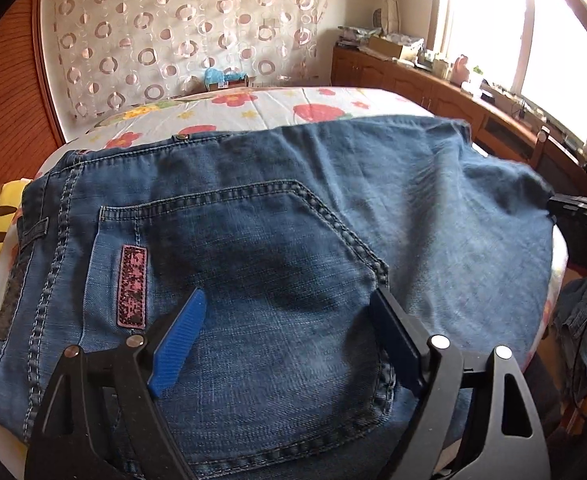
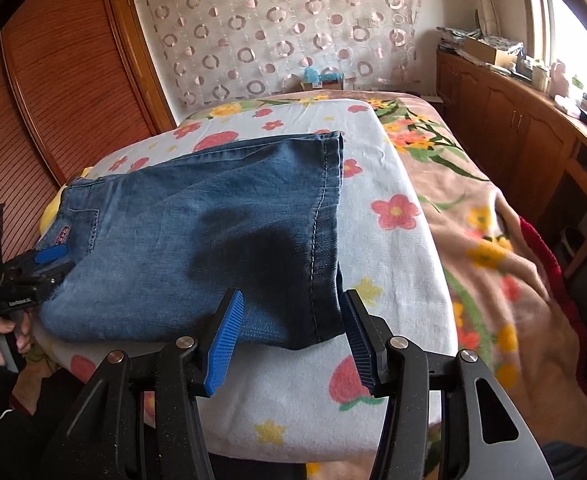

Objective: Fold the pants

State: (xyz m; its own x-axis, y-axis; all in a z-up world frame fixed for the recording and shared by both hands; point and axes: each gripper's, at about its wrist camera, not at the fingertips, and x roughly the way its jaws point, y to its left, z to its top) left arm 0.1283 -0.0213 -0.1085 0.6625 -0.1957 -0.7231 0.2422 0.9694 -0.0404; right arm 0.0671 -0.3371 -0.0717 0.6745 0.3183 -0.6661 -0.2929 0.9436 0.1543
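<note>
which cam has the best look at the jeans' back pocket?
Left wrist: the back pocket fills the frame, stitching and pink patch clear, between the open left hand-held gripper. Right wrist shows it only small at far left.

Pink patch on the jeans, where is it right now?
Left wrist view: the pink patch sits on the back pocket of the jeans, just left of the open left tool.
</note>
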